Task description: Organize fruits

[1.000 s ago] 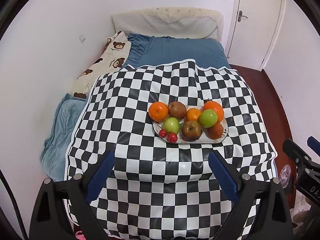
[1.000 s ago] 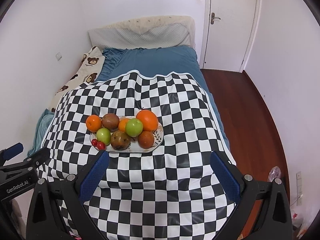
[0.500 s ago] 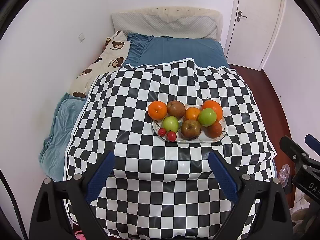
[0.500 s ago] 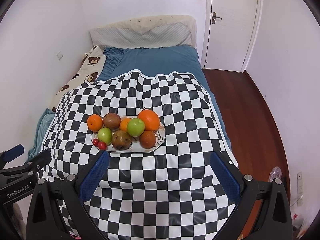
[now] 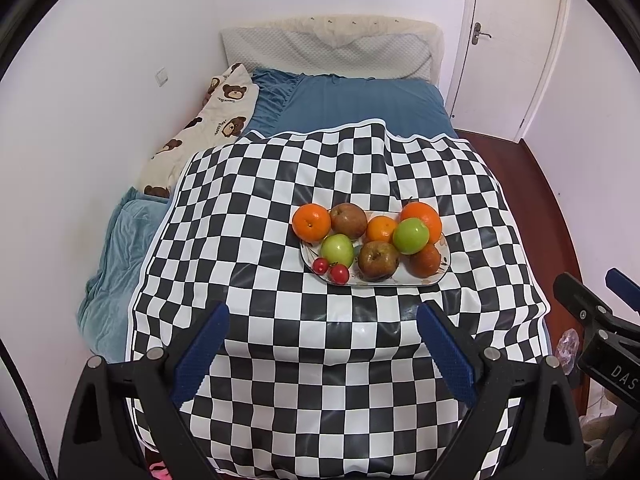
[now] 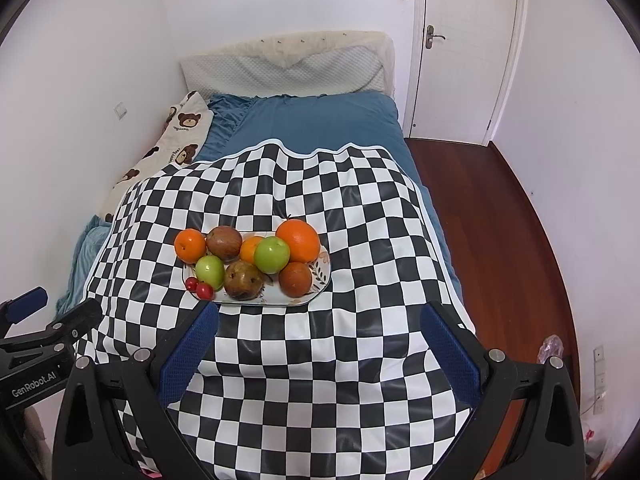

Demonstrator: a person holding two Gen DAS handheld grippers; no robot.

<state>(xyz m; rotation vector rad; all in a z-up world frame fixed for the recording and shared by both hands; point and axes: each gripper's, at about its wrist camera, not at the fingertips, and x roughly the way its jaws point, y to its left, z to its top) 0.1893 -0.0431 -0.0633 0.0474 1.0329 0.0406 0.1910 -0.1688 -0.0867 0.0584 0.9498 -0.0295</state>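
A bed is seen, covered at its near end by a black-and-white checkered cloth (image 5: 280,208); blue bedding (image 5: 360,104) is exposed beyond the cloth. A bear-print pillow (image 5: 216,120) is lodged at the far-left corner of the cloth, against the white wall. A quilted headboard cushion (image 5: 328,52) is noted beyond the blue bedding. A white door (image 6: 464,48) with a lever handle is seen beyond the cloth's far-right corner, and dark red wooden floor (image 6: 500,208) runs along the cloth's right side.

Writing: "GenRobot.AI" is read on the left gripper's body in the right wrist view; "DAS" is read, cut off, on the right gripper's body in the left wrist view. Small text on the pillow is too small to be read.

A white oval plate (image 5: 438,276) with a leaf pattern is set on the cloth, right of the cloth's centre. On it are recorded three oranges (image 5: 311,222), the largest at the far-right end, two green apples (image 5: 411,236), three brownish russet fruits (image 5: 378,260), and two small red fruits (image 5: 339,273) at the near-left rim. The fruits are packed touching one another.

The left gripper (image 5: 320,344) is held over the cloth's near edge, jaws spread wide, nothing between them. The right gripper (image 6: 318,346) is likewise spread wide and unloaded.
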